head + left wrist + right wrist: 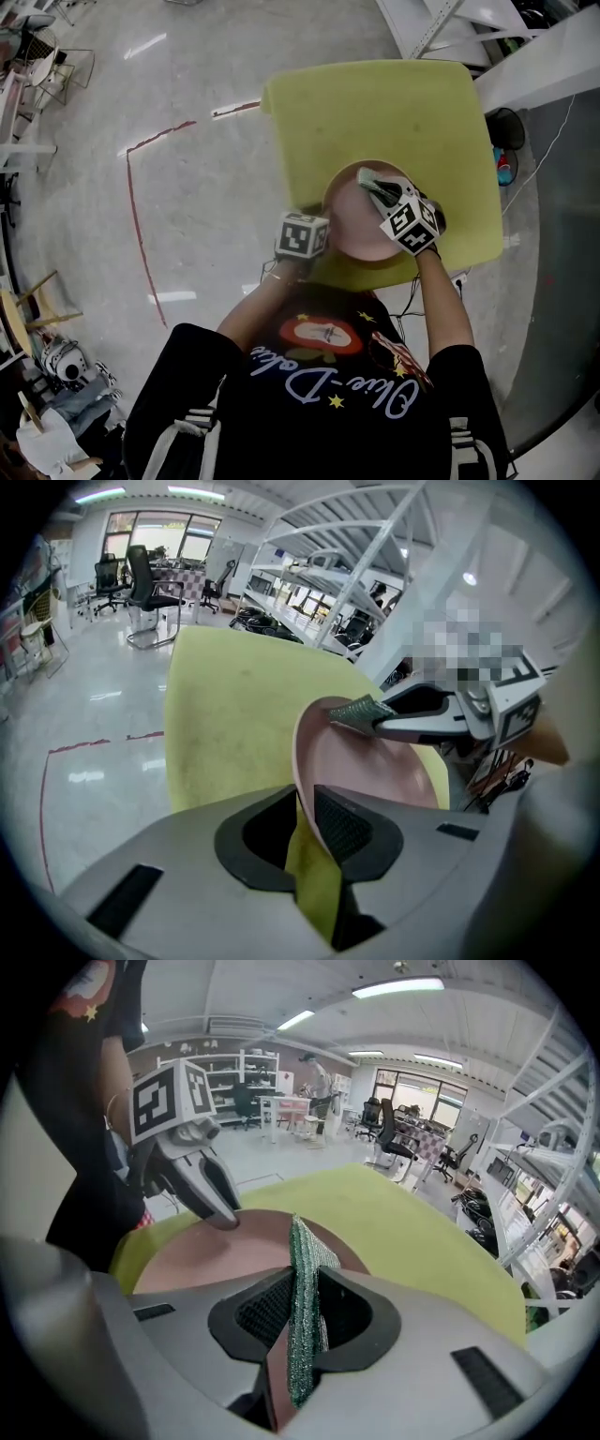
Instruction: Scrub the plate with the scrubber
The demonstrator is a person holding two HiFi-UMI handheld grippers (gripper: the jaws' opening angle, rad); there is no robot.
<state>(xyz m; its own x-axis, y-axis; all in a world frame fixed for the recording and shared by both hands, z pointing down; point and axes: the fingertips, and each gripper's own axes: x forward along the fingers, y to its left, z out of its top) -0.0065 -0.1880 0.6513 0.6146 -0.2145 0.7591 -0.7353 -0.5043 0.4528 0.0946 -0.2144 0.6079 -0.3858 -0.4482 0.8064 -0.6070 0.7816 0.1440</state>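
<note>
— Head view?
— Pink plate (349, 230) lies on the yellow worktop (375, 103). The right hand-held gripper (378, 190) holds the scrubber (366, 177) at its far rim. Red floor tape (134, 202) lies well apart.
— Left gripper view?
— Left hand-held gripper (302, 829) is clamped on the plate's near rim, with shelving (319, 574) behind.
— Right gripper view?
— Jaws narrow, gripping the scrubber. They partly hide the plate.

The plate's (375, 761) near rim vanishes behind the left hand-held gripper (307, 825). The scrubber's (302, 1265) lower end is buried between the right hand-held gripper's (298, 1321) jaws. In the head view, forearms (445, 300) partly cover the worktop's (375, 103) near edge.
</note>
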